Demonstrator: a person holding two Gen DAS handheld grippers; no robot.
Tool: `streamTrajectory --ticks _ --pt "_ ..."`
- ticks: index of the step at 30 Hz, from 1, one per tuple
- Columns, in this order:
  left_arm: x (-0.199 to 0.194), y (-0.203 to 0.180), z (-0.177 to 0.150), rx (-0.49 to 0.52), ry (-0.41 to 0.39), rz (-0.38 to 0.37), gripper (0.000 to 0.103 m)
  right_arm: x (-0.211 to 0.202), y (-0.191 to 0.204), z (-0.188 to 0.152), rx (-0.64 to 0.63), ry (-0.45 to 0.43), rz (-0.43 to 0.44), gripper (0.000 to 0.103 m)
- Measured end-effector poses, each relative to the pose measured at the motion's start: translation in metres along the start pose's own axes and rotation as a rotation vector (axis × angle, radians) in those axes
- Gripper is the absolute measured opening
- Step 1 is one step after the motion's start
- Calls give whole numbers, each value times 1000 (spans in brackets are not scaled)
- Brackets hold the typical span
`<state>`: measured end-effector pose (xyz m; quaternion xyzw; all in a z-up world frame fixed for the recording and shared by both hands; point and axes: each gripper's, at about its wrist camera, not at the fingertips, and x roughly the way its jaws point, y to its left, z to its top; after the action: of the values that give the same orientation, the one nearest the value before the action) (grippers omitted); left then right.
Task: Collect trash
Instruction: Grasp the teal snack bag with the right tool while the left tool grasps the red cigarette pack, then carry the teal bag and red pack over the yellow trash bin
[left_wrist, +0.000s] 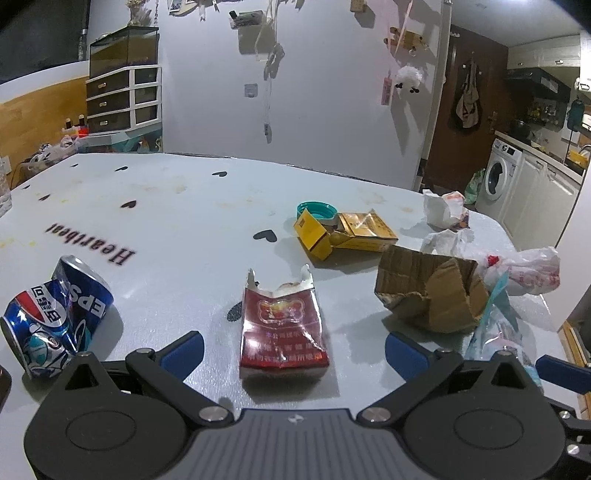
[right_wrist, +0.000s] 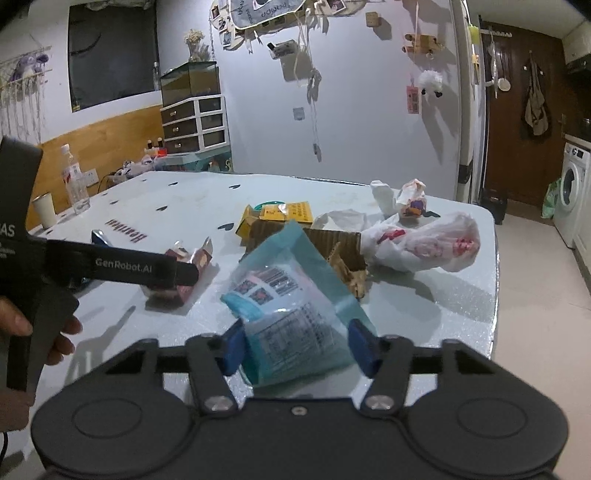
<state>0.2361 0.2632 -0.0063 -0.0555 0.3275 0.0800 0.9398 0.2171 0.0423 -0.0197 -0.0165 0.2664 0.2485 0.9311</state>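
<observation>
On the pale table (left_wrist: 192, 192), a crushed blue can (left_wrist: 55, 317) lies at nine o'clock of the left gripper (left_wrist: 293, 349), whose jaws stand wide apart around a torn red cigarette pack (left_wrist: 282, 328) without touching it. At one o'clock sit yellow boxes (left_wrist: 345, 236) and crumpled cardboard (left_wrist: 428, 291). The right gripper (right_wrist: 297, 345) has its blue pads (right_wrist: 232, 345) pressed against a teal snack packet (right_wrist: 291, 314); a white plastic bag (right_wrist: 428, 243) lies at two o'clock.

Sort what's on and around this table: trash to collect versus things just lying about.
Trash:
crushed Pepsi can
red cigarette pack
yellow boxes
torn cardboard
teal snack bag
white plastic bag

Lying about:
water bottle
paper cup
drawer unit
</observation>
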Motion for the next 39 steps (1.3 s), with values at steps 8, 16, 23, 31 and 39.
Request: streamTrajectory --ticks 8,16,23,31,39 --pt "16 -6 -2 -5 18 13 85 -1 -7 1 3 15 -5 13" --pt "19 -1 -7 -42 -2 33 55 -8 -14 -1 11 15 3 1" --pt "-1 -6 -11 -28 -35 27 55 -17 -20 -3 20 6 14 0" --pt "-47 -25 -15 8 -95 2 55 -41 -29 -1 35 -36 2 0" --pt "-90 -54 -21 58 -147 -36 55 -73 -44 -1 58 -83 -38 0"
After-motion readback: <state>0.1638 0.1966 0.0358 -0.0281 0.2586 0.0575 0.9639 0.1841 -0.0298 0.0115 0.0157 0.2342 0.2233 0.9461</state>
